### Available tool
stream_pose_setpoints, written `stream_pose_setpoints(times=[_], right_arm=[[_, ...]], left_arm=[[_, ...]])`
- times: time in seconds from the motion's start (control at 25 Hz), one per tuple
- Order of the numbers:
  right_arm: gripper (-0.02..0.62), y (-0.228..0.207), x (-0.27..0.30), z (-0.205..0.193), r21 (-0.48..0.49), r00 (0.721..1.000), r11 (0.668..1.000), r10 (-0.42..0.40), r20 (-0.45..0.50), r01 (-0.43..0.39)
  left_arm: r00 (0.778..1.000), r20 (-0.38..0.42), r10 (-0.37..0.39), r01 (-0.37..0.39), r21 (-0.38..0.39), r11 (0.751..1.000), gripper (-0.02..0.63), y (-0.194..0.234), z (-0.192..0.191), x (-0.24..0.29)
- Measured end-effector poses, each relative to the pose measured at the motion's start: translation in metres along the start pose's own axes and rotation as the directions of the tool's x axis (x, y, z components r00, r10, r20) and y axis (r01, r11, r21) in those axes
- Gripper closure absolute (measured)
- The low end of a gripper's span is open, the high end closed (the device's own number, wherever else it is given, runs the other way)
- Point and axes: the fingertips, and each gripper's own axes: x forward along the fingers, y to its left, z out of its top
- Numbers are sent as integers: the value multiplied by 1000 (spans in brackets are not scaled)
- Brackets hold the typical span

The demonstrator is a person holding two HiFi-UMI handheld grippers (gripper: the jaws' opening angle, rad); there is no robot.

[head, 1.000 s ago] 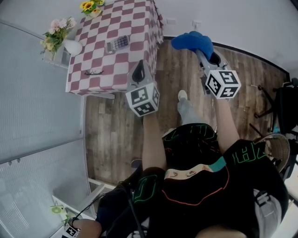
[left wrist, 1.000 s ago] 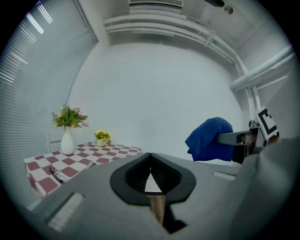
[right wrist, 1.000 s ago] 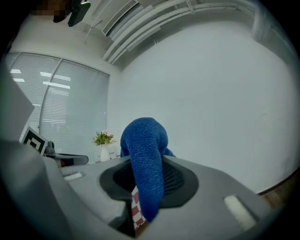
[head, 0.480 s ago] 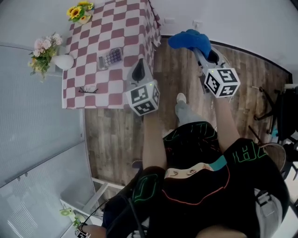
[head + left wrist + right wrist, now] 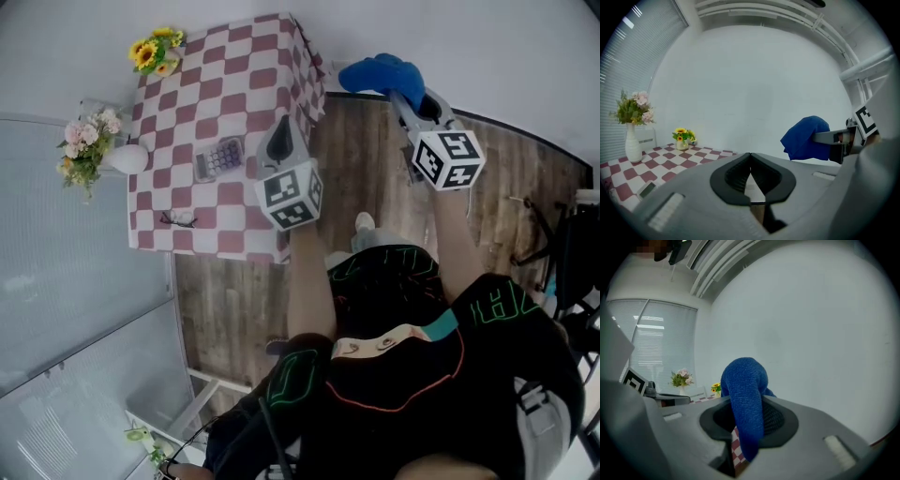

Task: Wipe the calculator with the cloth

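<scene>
Blue cloth (image 5: 375, 73) clamped in right tongs (image 5: 405, 98); left tongs (image 5: 278, 141) closed, empty. Risk: unbraced calculator (image 5: 219, 157) may skid across bench (image 5: 272, 56) under wiping pressure.

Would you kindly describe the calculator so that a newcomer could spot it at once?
Look at the table with the red-and-white checked cloth. Near its middle lies the calculator, flat and grey with rows of keys. The spectacles beside it are thin and dark, and the white vase stands upright.

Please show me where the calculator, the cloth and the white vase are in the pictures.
calculator (image 5: 218, 157), head view, middle of its keypad.
cloth (image 5: 746, 394), right gripper view, its hanging fold.
white vase (image 5: 127, 159), head view, its round body.
</scene>
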Motion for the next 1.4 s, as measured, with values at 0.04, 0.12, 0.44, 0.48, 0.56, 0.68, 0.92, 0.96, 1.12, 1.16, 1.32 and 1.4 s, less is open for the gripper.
stream_pose_setpoints(times=[0.04, 0.12, 0.44, 0.48, 0.56, 0.68, 0.92, 0.96, 1.12, 1.16, 1.32, 1.4], right_arm=[[495, -2, 5, 4, -1, 1000, 1000, 6, 6, -6], [495, -4, 13, 9, -6, 1000, 1000, 20, 13, -20], [495, 1, 44, 13, -9, 998, 998, 64, 8, -64], [495, 1, 49, 12, -10, 998, 998, 68, 4, -68], [495, 1, 58, 11, -9, 997, 997, 75, -4, -75], [494, -2, 73, 8, -5, 997, 997, 76, -19, -76], [495, 9, 115, -2, -34, 991, 993, 112, -73, -114], [495, 14, 124, -2, -46, 989, 991, 125, -82, -129], [495, 35, 159, -9, -82, 975, 978, 181, -133, -192], [495, 42, 168, -13, -86, 970, 974, 195, -147, -209], [495, 80, 207, -26, -97, 939, 948, 280, -199, -303], [495, 103, 225, -33, -101, 917, 928, 330, -226, -359]], left_arm=[[1000, 5, 5, -5, 4, 1000, 597, 0, 4, 4], [1000, 11, 17, -18, 6, 1000, 597, 4, 9, 10], [998, 13, 59, -59, -1, 998, 597, 23, 13, 24], [998, 9, 65, -65, -4, 998, 597, 27, 12, 26], [997, 1, 73, -73, -10, 997, 597, 33, 10, 32], [998, -13, 69, -69, -16, 998, 595, 36, 7, 46], [995, -44, 89, -91, -52, 994, 597, 60, -7, 68], [994, -47, 98, -101, -63, 993, 597, 66, -10, 71], [986, -67, 149, -156, -110, 982, 597, 95, -23, 78], [983, -77, 167, -176, -122, 977, 595, 106, -28, 78], [956, -114, 270, -286, -172, 943, 595, 156, -47, 68], [939, -132, 317, -338, -188, 922, 595, 177, -56, 61]])
